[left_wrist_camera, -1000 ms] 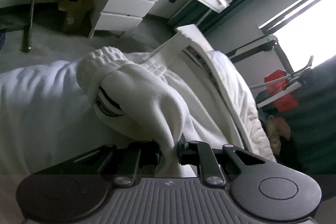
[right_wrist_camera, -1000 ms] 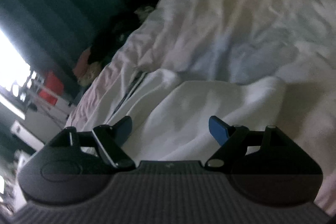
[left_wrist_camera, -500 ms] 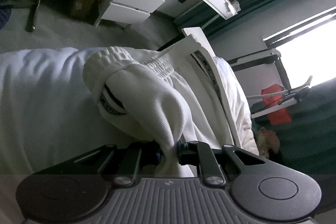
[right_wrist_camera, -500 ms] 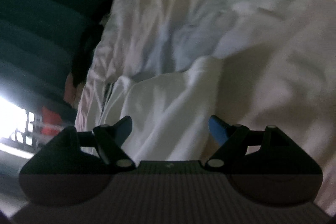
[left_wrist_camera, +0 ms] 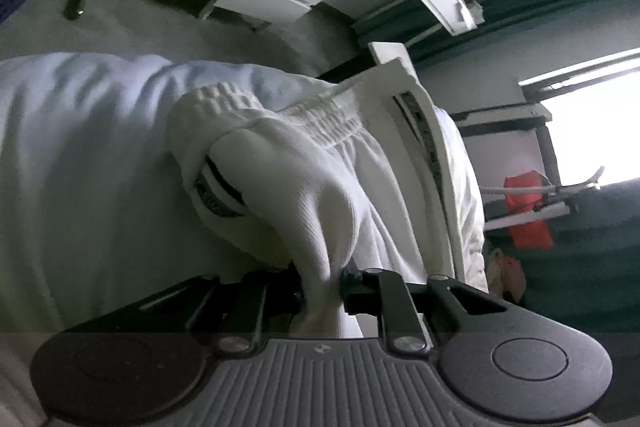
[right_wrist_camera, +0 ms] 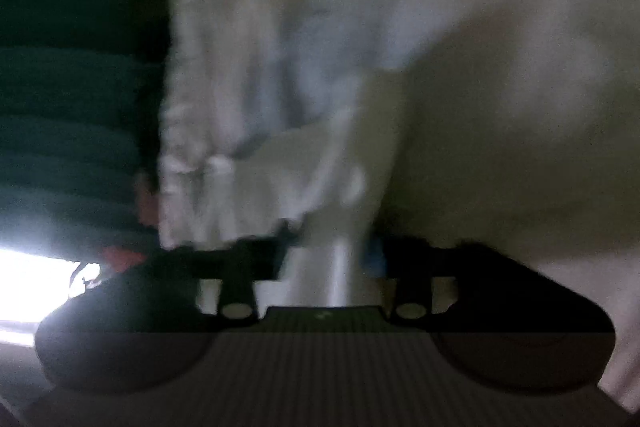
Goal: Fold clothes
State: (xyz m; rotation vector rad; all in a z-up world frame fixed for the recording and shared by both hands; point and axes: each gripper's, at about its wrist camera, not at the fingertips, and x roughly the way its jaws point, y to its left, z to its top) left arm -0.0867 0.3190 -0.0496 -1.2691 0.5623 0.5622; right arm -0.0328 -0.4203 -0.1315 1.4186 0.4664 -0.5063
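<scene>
Lengthwise, white garment [left_wrist_camera: 328, 195] away from camera

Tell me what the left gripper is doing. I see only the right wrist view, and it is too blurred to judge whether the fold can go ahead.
Observer: The left gripper is pinching a bunched fold of the white garment. Its jaws have just been opening a little, with the ribbed fabric between them.
Operator: Which part of the garment does it have?
Observer: A fold close to the gathered elastic waistband, which lies just beyond the pinched fabric.
</scene>
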